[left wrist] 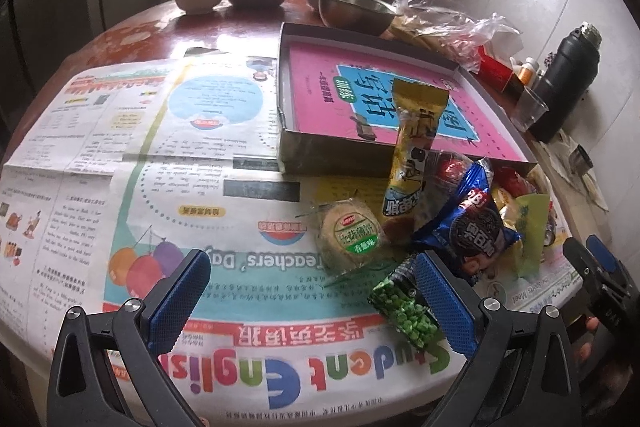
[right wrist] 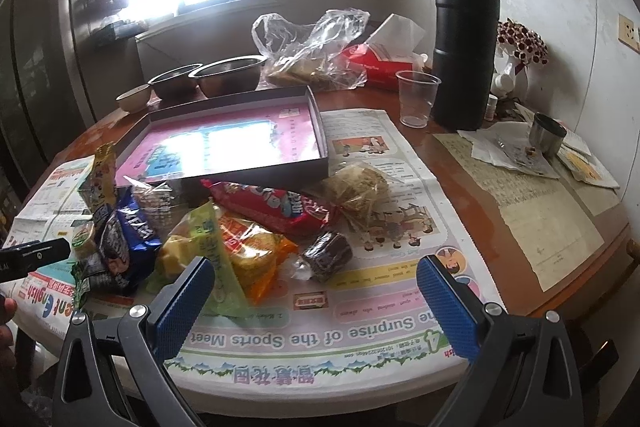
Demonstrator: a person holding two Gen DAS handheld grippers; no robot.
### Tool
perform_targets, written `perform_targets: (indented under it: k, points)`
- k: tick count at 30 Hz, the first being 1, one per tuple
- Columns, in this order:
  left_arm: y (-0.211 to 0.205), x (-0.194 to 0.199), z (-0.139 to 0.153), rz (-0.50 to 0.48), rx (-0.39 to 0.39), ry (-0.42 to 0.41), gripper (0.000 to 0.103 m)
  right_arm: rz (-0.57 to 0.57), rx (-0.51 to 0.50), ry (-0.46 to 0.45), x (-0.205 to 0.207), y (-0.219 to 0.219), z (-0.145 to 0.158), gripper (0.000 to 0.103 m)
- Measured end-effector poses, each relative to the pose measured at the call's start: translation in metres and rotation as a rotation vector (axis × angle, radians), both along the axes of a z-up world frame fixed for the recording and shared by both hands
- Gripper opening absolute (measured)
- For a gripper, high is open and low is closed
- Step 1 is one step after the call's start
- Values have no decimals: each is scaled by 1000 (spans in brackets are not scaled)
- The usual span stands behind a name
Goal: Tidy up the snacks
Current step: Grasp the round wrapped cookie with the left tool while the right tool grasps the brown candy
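Newspaper (left wrist: 248, 379) reads "Student English"; (right wrist: 304, 327) "Surprise of the Sports Meet".

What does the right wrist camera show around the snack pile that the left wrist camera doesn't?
Only the right wrist view shows the orange snack packet, the dark wrapped roll and the red packet clearly, with the right gripper open. Only the left wrist view shows the green pea packet beside the open left gripper, plus the round green-labelled biscuit. Both show the shallow box with its pink lining, the blue cookie packet and the black flask.
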State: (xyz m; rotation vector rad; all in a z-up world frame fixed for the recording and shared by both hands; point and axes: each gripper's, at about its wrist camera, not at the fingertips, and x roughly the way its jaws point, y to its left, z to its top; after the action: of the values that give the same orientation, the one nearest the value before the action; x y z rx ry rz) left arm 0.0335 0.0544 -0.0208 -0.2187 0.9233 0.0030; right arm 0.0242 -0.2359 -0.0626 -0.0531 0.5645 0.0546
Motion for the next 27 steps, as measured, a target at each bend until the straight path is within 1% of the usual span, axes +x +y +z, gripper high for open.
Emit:
perform_targets:
  k: [2,4,7,9,11,14,18,21,23,25,26,27]
  points:
    - [-3,3,-1,-10,3,1,100,-10,2,-1,2,-3,0,102]
    - [-5,7,-1,-15,15,2,95,-17,2,2,4,-5,0,102]
    - [-7,11,-4,-25,18,12,89,-29,8,11,8,-9,-2,102]
    - [-8,13,-7,-32,20,19,82,-37,10,19,9,-11,-3,102]
    - [-9,16,-9,-34,19,26,78,-44,11,27,12,-13,-5,102]
    - [-6,18,-12,-30,10,28,77,-50,17,43,17,-15,-7,102]
    - [-3,20,-12,-27,8,21,72,-75,34,74,27,-18,-12,102]
    - [-2,22,-13,-30,4,19,72,-80,40,83,34,-20,-13,102]
    - [-2,23,-14,-32,6,17,72,-80,22,80,37,-19,-14,98]
    - [-2,24,-14,-30,5,16,71,-72,17,96,41,-19,-17,88]
    - [-2,25,-14,-31,6,13,71,-62,21,105,43,-19,-19,85]
    - [-3,25,-14,-31,6,12,70,-54,24,111,44,-18,-20,80]
